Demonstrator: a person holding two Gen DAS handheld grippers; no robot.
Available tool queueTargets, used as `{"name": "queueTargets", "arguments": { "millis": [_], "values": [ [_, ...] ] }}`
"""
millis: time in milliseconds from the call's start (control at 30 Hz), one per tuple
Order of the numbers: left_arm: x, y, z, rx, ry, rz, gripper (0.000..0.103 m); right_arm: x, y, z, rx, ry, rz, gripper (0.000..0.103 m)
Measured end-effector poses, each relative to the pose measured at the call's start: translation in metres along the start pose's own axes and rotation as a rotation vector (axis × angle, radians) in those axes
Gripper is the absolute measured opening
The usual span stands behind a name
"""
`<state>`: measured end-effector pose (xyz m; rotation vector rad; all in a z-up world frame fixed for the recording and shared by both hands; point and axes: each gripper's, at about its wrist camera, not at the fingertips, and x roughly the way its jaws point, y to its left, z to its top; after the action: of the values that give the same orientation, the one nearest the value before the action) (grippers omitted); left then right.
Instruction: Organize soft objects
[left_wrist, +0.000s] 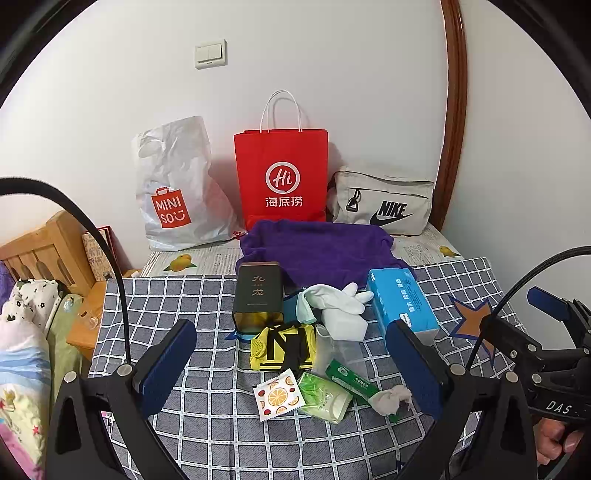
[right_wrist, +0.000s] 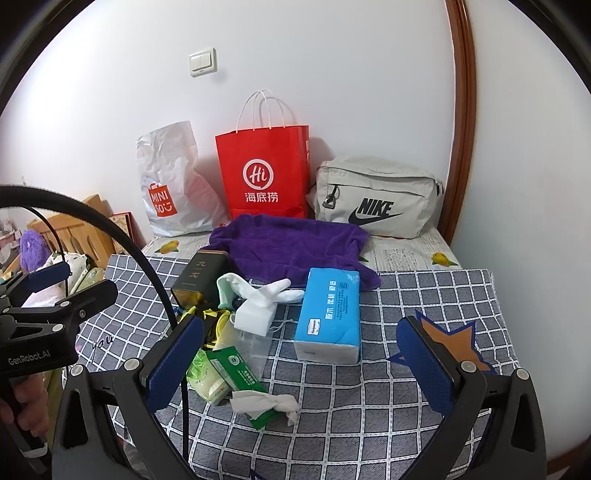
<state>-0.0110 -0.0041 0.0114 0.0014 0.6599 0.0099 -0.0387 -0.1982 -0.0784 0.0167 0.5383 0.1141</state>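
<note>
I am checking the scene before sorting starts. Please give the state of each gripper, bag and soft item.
left gripper: open, empty
right gripper: open, empty
red paper bag: upright, against wall
white plastic bag: standing, crumpled
grey Nike bag: zipped shut
purple towel: spread, rumpled
blue tissue pack: lying flat
white tissue: crumpled
dark tin: lying down

**Hidden behind fingers and edges**

In the right wrist view the yellow pouch (right_wrist: 216, 321) is mostly hidden behind the gripper's finger. The plush (right_wrist: 32, 248) is partly covered, perhaps a toy. The bedding (left_wrist: 22, 369) is cut off by the left wrist view's edge.
</note>
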Motion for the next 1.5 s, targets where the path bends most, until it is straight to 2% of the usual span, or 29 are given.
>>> {"name": "queueTargets", "arguments": {
  "millis": [1200, 1500],
  "values": [
    [0.0, -0.003, -0.004, 0.016, 0.005, 0.003, 0.103, -0.001, 0.001, -0.001, -0.004, -0.001, 0.006, 0.103],
    [0.01, 0.0, -0.003, 0.017, 0.015, -0.013, 0.103, 0.006, 0.002, 0.002, -0.015, 0.001, 0.006, 0.103]
  ]
}}
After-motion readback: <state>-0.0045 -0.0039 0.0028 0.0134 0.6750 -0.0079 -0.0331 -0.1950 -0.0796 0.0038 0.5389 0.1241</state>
